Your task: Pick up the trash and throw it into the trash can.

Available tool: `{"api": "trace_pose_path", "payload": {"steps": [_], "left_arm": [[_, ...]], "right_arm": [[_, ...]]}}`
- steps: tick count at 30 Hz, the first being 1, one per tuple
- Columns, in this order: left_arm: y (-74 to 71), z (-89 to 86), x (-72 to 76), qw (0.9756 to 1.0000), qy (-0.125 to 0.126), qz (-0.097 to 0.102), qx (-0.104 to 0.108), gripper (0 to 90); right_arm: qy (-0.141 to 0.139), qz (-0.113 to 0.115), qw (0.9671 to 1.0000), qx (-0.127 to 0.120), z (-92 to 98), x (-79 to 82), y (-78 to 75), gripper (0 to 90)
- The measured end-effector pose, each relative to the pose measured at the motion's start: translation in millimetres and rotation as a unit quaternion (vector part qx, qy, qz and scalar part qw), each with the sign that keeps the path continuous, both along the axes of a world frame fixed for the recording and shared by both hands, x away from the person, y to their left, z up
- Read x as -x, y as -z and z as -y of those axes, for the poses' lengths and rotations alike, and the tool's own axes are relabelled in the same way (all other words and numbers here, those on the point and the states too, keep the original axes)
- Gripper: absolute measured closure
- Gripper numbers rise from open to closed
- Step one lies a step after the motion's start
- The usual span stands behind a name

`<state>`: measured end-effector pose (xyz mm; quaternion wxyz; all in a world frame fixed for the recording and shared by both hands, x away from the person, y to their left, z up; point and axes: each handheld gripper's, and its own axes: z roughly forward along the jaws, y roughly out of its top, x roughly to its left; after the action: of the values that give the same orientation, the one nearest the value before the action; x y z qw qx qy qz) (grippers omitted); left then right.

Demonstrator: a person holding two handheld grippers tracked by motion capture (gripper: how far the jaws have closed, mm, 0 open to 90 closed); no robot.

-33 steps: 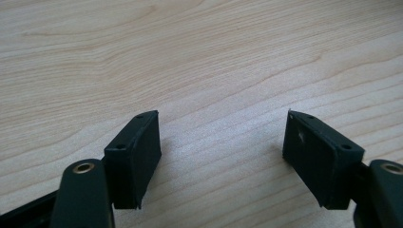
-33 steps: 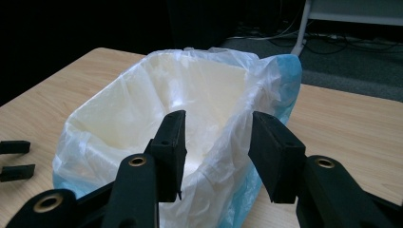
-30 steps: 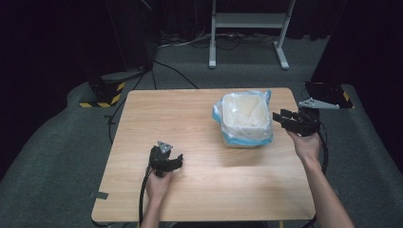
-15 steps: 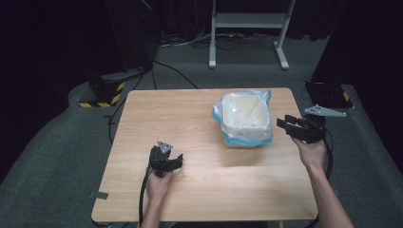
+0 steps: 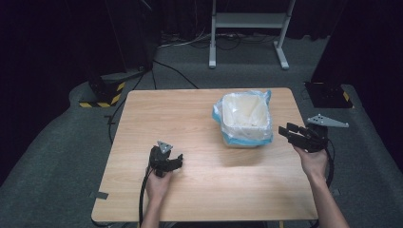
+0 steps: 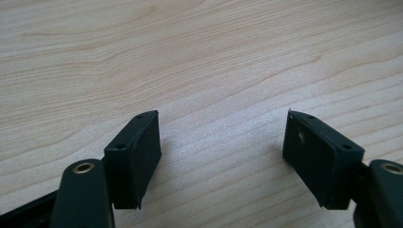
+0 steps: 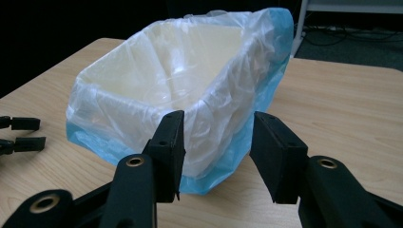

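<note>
Pulling back from lined bin (image 5: 245, 118), right gripper (image 5: 293, 133) fingers spread, left gripper (image 5: 175, 162) unmoved, fingers spread.

Left tool (image 5: 175, 160): blk body, grey tri. plate, blk cable. Right tool (image 5: 291, 132): same, brass-ringed pivot holes. Forearms bare, no sleeves.

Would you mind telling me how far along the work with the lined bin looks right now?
Done: the bag lines the bin, folded over its rim. In hand: nothing; the right gripper points at the bin with open jaws, apart from it. The left gripper sits open on the table. Any grasp is not yet made.
</note>
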<state>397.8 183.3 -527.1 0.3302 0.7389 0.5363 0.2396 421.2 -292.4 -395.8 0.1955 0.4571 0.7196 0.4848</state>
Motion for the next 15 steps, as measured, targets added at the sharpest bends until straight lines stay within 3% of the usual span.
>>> {"api": "trace_pose_path", "payload": {"steps": [15], "left_arm": [[-0.1,-0.2,0.0,1.0000,0.001,-0.001,-0.001,28.4]], "right_arm": [[0.011,-0.016,0.9998,-0.009,8.4,13.5,26.3,53.9]]}}
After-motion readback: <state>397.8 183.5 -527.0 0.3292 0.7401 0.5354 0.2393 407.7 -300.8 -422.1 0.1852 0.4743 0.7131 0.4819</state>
